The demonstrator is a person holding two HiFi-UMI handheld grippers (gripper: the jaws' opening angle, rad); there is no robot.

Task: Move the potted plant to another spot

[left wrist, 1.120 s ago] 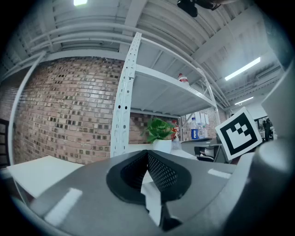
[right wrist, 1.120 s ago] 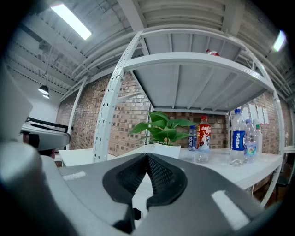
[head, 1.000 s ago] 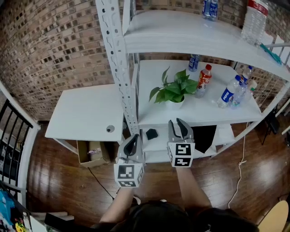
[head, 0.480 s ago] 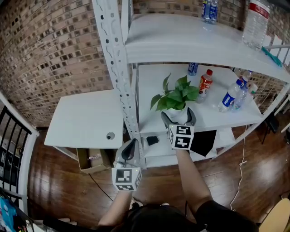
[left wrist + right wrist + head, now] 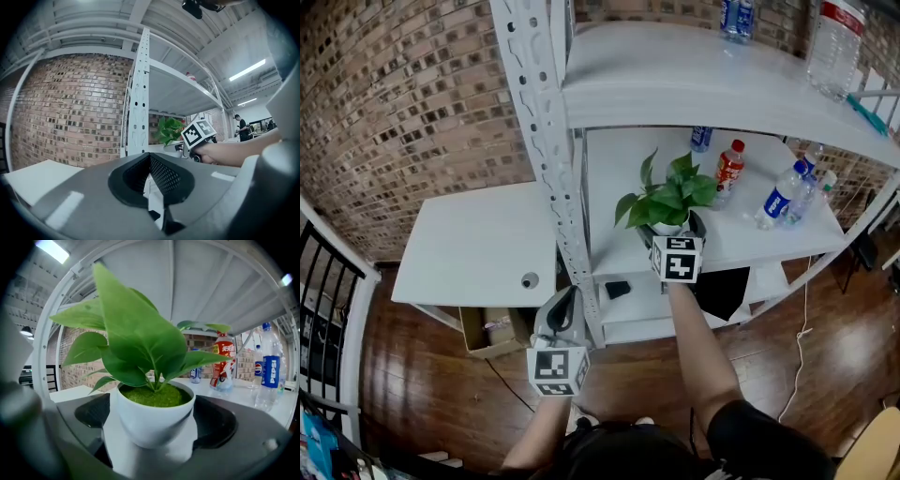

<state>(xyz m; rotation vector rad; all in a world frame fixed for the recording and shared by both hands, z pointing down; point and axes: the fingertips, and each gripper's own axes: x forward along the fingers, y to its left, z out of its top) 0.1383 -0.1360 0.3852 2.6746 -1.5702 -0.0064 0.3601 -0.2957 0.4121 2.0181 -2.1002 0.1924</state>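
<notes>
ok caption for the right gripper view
Right gripper, jaws just opened wide, brackets the white potted plant on the shelf, not yet gripping.

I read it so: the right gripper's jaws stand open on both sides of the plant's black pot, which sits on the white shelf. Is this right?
Not quite: the pot is white, not black, as the right gripper view shows. The rest holds: the right gripper has just been opening its jaws, which stand open on both sides of the pot on the white shelf.
</notes>
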